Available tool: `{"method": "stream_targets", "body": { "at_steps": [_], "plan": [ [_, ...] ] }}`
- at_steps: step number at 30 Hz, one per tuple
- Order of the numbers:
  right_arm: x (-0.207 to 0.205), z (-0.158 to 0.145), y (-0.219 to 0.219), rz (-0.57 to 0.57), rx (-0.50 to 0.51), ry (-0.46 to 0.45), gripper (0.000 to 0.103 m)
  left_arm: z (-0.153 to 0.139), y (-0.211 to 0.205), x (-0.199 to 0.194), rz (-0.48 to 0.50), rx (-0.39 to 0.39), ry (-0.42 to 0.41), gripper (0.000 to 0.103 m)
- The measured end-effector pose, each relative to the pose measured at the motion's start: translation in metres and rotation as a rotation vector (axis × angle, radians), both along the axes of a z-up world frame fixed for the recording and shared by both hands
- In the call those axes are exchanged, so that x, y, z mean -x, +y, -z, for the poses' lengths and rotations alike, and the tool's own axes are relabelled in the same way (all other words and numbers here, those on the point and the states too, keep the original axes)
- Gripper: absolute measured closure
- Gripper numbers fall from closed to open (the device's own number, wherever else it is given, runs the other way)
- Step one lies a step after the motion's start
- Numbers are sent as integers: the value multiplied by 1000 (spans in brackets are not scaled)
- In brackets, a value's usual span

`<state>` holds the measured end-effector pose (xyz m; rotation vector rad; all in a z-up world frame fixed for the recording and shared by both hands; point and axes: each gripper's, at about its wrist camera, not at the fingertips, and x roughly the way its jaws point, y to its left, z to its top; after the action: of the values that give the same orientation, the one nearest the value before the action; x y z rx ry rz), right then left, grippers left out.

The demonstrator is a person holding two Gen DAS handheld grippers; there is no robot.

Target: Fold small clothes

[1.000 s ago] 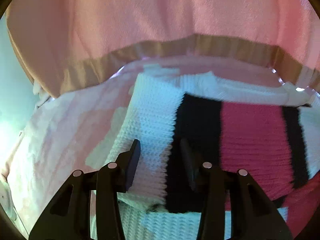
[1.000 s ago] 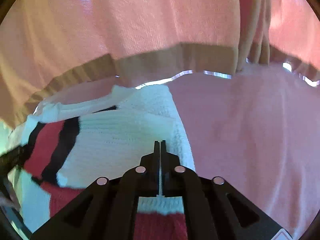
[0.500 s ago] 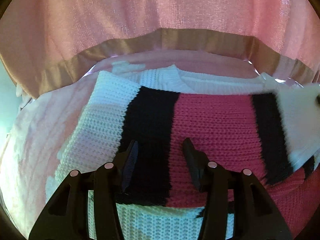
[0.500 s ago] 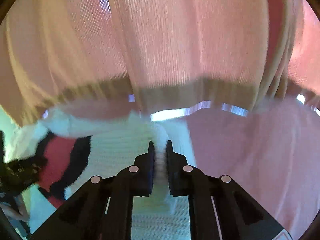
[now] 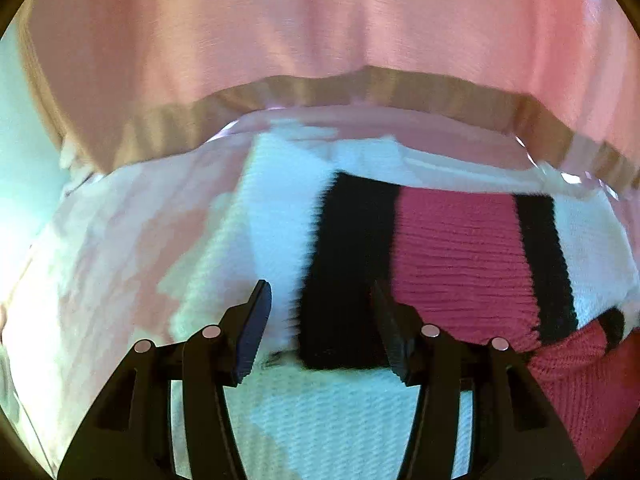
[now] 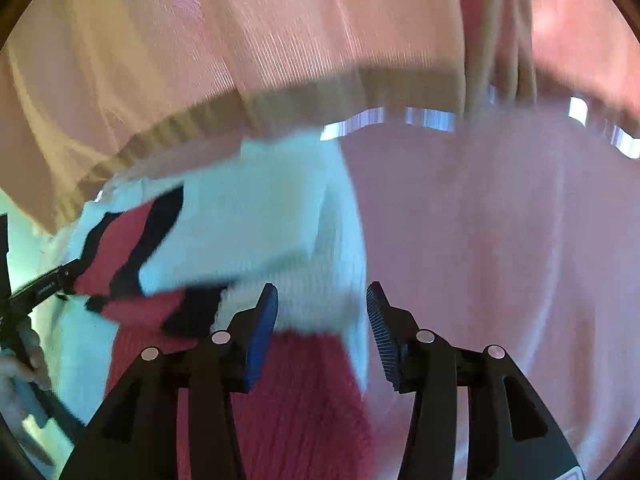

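A knit sweater [image 5: 460,248] with white, black and pink-red stripes lies folded on a pink bed cover [image 5: 100,260]. My left gripper [image 5: 319,286] hovers over its white and black stripes. Its jaws are opening, and the pads touch nothing. In the right wrist view the sweater's [image 6: 248,224] white folded part lies under my right gripper [image 6: 322,286]. Its jaws are opening too, and the knit sits below the gap without being pinched. The left gripper [image 6: 40,284] shows at that view's left edge, held by a hand [image 6: 12,372].
A pink curtain [image 5: 320,32] with a tan hem hangs just behind the bed, seen too in the right wrist view as the curtain [image 6: 320,40]. Plain pink bed cover [image 6: 500,260] stretches to the right of the sweater. A pale wall shows at far left.
The right gripper, shut on the white knit edge a second ago, has opened and let it drop onto the sweater. The left jaws stand a little wider, and that view swung right, then back left.
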<state>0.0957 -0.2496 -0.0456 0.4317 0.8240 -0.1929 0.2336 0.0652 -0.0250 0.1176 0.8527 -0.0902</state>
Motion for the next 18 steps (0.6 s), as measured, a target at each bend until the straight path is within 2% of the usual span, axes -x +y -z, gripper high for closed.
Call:
{"method": "stream_targets", "body": {
  "at_steps": [3, 5, 7, 10, 12, 13, 14, 15, 17, 18],
  "plan": [
    [-3, 10, -11, 36, -93, -19, 53, -6, 31, -1, -67, 83, -1, 53],
    [-7, 12, -15, 46, -144, -23, 50, -7, 49, -2, -98, 109, -6, 53],
    [-3, 9, -8, 40, -145, -23, 49, -10, 65, -1, -150, 137, -20, 47],
    [-1, 13, -9, 31, -193, -42, 44, -14, 93, -2, -210, 289, -16, 45],
    [-3, 17, -10, 31, -215, -54, 42, -5, 97, -11, -219, 308, 39, 44],
    [-5, 17, -9, 31, -204, -55, 45, 1, 94, -15, -207, 305, 65, 44],
    [-7, 16, -6, 31, -177, -47, 52, 9, 89, -18, -196, 298, 91, 44],
    [-11, 14, -1, 29, -130, -29, 82, 19, 83, -22, -181, 285, 125, 49],
    [-6, 2, -3, 43, -99, -57, 86, 19, 78, -21, -174, 291, 126, 71],
    [-1, -7, -4, 58, -55, -79, 87, 13, 74, -21, -163, 301, 134, 74]
  ]
}}
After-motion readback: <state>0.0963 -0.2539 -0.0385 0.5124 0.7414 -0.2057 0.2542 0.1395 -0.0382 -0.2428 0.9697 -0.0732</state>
